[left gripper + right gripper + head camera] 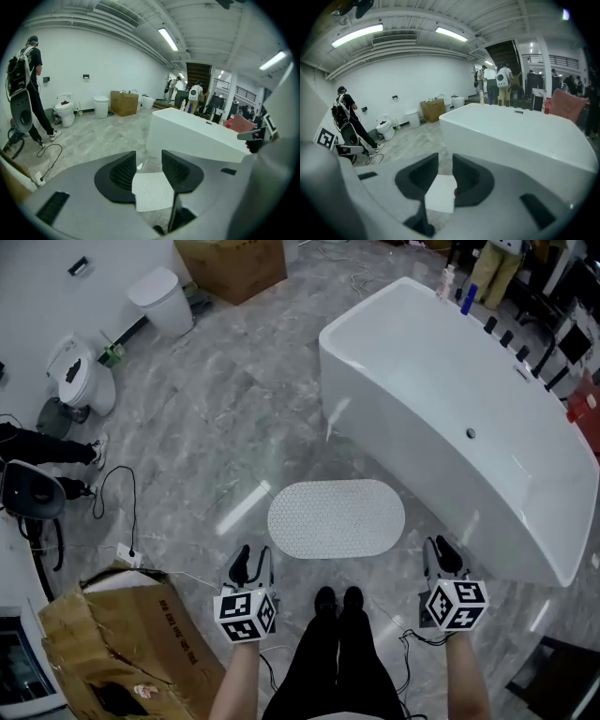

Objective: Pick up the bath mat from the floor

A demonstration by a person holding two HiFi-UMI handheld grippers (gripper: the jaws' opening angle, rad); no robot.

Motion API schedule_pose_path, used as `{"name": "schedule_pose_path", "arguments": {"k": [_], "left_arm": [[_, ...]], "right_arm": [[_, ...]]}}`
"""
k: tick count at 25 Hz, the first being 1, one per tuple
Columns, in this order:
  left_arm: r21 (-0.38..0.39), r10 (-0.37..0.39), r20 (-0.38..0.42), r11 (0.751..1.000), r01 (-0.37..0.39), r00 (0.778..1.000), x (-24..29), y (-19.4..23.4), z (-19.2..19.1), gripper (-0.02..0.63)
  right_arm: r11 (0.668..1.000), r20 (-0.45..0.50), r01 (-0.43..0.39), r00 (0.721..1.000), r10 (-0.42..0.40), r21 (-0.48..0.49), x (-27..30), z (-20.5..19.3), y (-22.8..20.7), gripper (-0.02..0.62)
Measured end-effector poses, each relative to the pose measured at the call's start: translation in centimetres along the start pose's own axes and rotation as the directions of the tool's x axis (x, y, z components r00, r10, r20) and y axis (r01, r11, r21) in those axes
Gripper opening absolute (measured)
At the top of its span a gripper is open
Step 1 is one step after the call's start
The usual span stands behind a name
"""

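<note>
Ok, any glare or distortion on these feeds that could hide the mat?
Head view: sharp, with a bright reflected streak on the glossy floor just left of the bath mat, itself glare-free. Left gripper view and right gripper view: heavy fisheye bending, dark corners, bath mat slightly soft.

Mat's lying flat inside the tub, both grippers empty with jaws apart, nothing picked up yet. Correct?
Not quite. The bath mat is not inside the tub; it lies flat on the floor beside it, as the head view shows. The rest holds: the left gripper and right gripper are empty with jaws apart, and nothing is picked up yet.
</note>
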State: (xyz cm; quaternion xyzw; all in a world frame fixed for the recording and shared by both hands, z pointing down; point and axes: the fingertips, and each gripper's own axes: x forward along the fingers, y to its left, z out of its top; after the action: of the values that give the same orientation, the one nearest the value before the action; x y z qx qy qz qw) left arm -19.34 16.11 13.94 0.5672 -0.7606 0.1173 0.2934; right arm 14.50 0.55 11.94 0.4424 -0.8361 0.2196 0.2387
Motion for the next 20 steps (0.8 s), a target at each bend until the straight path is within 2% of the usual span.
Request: {"name": "schedule_pose_path", "arguments": {"k": [9, 20], "left_arm": [[-0.017, 0.024, -0.036, 1.0, -0.024, 0.999, 7.6, 1.5, -7.7, 0.183], [-0.025, 0.066, -0.046, 0.997, -0.067, 0.997, 20.0, 6.3, -20.8, 0.195]], "right_arm": [[1.0, -0.055, -0.016, 0.998, 0.015, -0.02, 8.5, -7.3, -2.8, 0.095], [0.994, -0.078, -0.086, 0.994, 0.08, -0.072, 22.8, -19.5, -4.1, 0.095]]}}
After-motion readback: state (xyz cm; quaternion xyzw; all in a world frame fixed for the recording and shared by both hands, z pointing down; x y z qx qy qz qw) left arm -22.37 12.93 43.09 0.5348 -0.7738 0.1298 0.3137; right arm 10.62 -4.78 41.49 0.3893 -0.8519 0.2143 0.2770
